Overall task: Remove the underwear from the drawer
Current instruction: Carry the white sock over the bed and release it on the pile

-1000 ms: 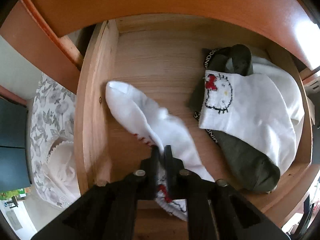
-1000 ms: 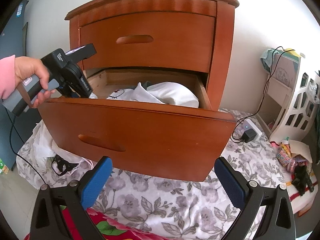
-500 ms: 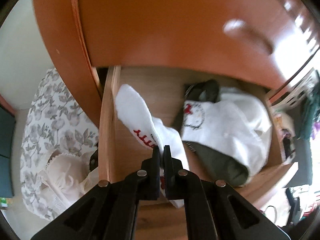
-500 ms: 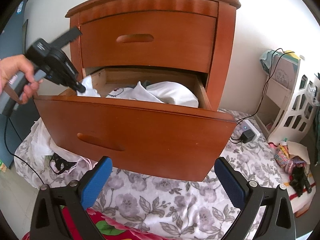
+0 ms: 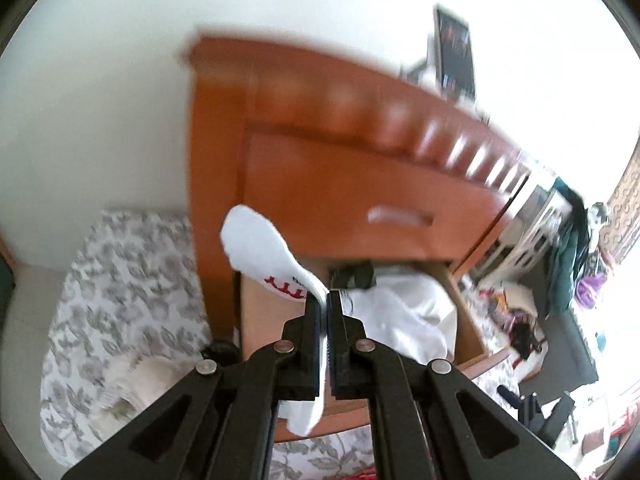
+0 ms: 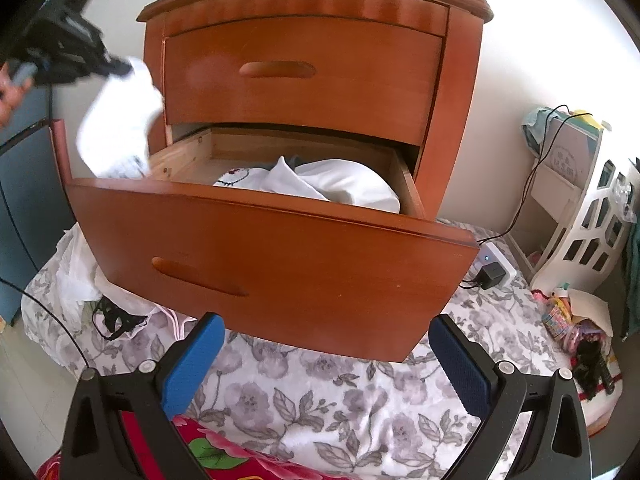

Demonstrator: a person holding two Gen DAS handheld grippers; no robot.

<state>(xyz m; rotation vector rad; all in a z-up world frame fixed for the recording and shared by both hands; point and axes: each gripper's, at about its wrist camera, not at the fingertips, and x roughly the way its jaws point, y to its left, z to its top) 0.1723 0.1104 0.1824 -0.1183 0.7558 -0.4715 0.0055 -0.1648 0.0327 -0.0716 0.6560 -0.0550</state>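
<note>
Left gripper (image 5: pixel 327 300) clamped on white underwear (image 5: pixel 264 254), which hangs from its tips, clear above the drawer's (image 6: pixel 280 248) left front corner. Right gripper (image 6: pixel 326 354) jaws wide apart, empty, below drawer front. More white clothes (image 6: pixel 340 184) lie inside.

- The nightstand (image 6: pixel 312 92) was seen in glossy, smooth reddish wood.
- The drawer (image 6: pixel 280 264) interior was shown as bare, matt pale wood.
- The underwear (image 6: pixel 116 128) was seen as soft white cloth.
- The right hand-held gripper (image 6: pixel 328 364) pads (image 6: pixel 192 364) were shown as rough blue rubber.
</note>
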